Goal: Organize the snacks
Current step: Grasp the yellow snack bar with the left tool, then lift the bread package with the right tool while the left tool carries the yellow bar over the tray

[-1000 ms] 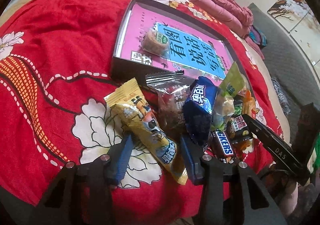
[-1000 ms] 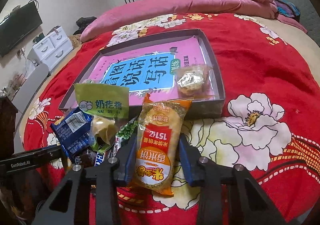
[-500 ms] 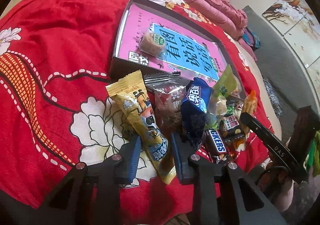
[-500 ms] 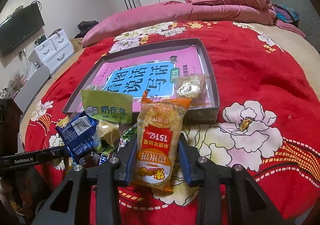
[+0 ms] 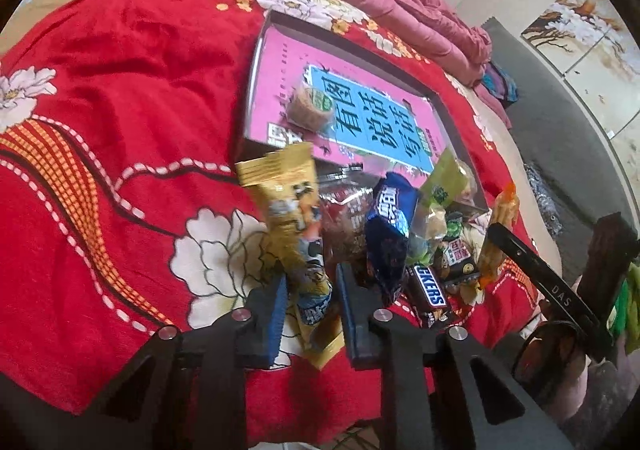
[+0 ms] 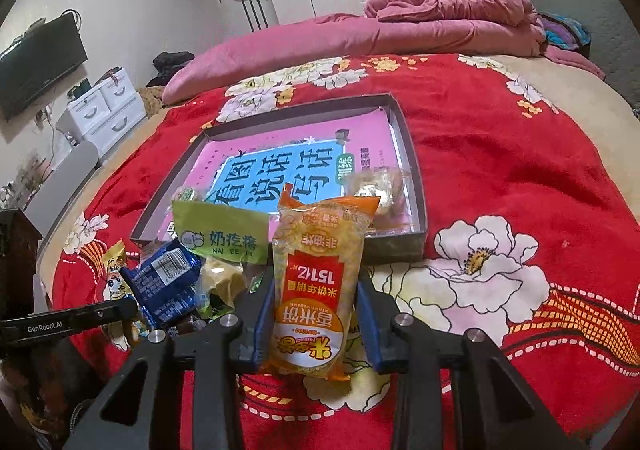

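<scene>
Ahead of the left gripper (image 5: 310, 308), whose jaws are closing on a yellow packet (image 5: 294, 226), a heap of snacks (image 5: 400, 242) crowds the way on its right side. Beyond the heap, the near wall of a shallow tray (image 5: 256, 148) rises as a low barrier. To its left, the red bedspread (image 5: 120, 110) lies bare and open. Ahead of the right gripper (image 6: 316, 314), the tray's near wall (image 6: 392, 246) blocks a low path; to its right the bedspread (image 6: 520, 178) is free.
</scene>
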Motion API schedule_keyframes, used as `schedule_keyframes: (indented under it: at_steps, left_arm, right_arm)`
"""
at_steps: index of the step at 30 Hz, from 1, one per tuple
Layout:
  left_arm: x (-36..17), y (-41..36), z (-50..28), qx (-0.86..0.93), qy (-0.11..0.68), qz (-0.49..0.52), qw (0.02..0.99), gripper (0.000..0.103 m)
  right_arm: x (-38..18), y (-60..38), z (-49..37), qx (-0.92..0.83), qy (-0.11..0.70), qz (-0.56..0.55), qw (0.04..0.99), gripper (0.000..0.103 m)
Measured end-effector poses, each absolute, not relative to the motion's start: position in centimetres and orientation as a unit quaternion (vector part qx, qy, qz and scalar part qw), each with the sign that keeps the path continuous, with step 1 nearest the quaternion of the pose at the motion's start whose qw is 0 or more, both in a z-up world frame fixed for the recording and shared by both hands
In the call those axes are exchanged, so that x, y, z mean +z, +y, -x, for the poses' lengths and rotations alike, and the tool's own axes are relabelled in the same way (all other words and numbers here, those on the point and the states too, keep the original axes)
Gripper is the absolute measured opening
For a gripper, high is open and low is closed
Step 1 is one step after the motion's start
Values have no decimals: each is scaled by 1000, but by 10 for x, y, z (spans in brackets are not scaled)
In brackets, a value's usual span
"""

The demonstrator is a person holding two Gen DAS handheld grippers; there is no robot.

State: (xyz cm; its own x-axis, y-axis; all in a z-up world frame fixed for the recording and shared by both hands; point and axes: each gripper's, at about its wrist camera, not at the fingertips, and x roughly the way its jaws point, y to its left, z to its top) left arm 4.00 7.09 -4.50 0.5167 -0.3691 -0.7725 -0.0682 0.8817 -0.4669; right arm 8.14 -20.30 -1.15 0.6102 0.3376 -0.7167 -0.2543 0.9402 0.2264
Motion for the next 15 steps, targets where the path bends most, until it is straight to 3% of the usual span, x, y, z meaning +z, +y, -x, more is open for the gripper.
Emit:
schedule_keyframes:
  at_steps: [15]
  left_arm:
    - [-22, 84, -42, -86, 459, 227, 855, 18]
  right_arm:
    - [4, -205, -86, 168, 391, -73, 902, 36]
